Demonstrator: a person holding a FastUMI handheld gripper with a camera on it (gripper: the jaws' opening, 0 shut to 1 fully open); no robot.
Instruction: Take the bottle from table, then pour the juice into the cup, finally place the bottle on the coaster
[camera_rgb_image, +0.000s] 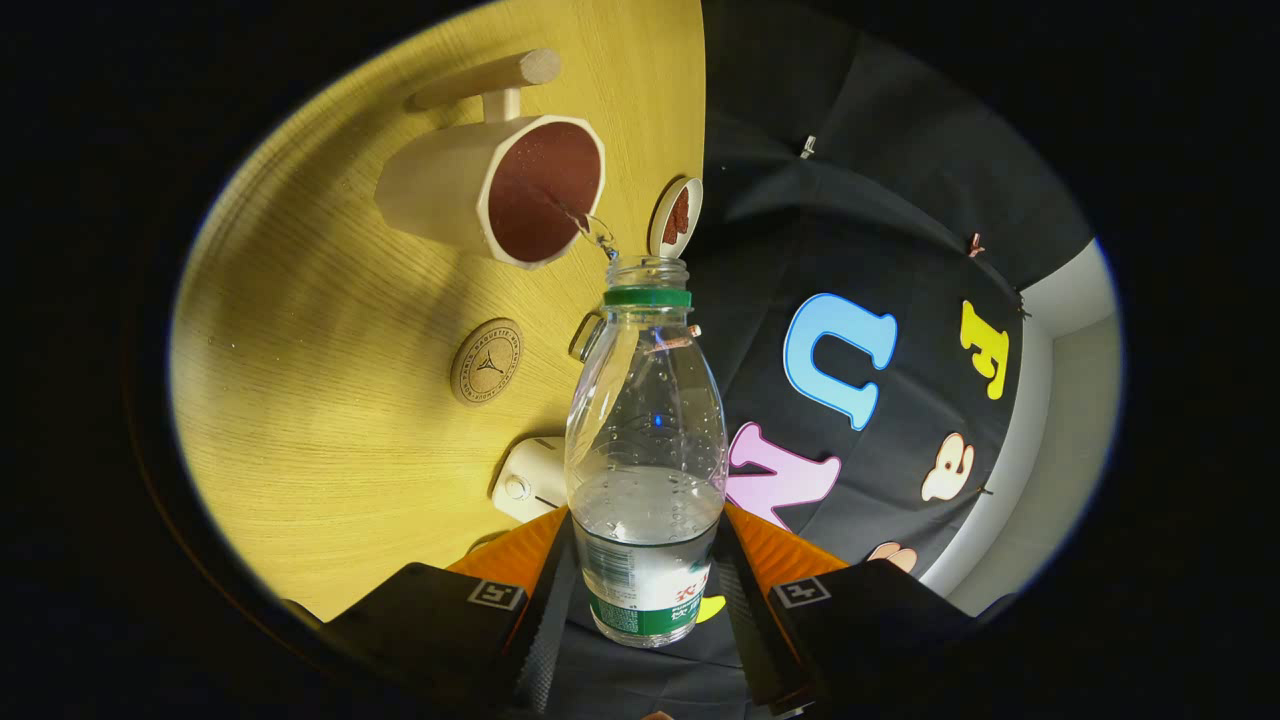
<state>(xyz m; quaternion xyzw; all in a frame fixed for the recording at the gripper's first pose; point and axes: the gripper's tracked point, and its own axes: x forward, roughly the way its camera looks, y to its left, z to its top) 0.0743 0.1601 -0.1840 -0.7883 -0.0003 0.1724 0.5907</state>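
- The fingers (645, 580) are clamped on the lower body of the bottle (646, 430), one on each side, bottom centre of the frame.
- Step in hand: pouring. The bottle is tipped; a thin stream leaves its mouth toward the cup (500, 185), upper left.
- Next move, as judged: right the bottle, then carry it to the coaster (486, 361), centre left on the worktop (300, 400).
- A small white device (530, 480) lies just beside the bottle; a small round dish (677, 217) sits near the bottle's mouth. Both could obstruct the transfer.
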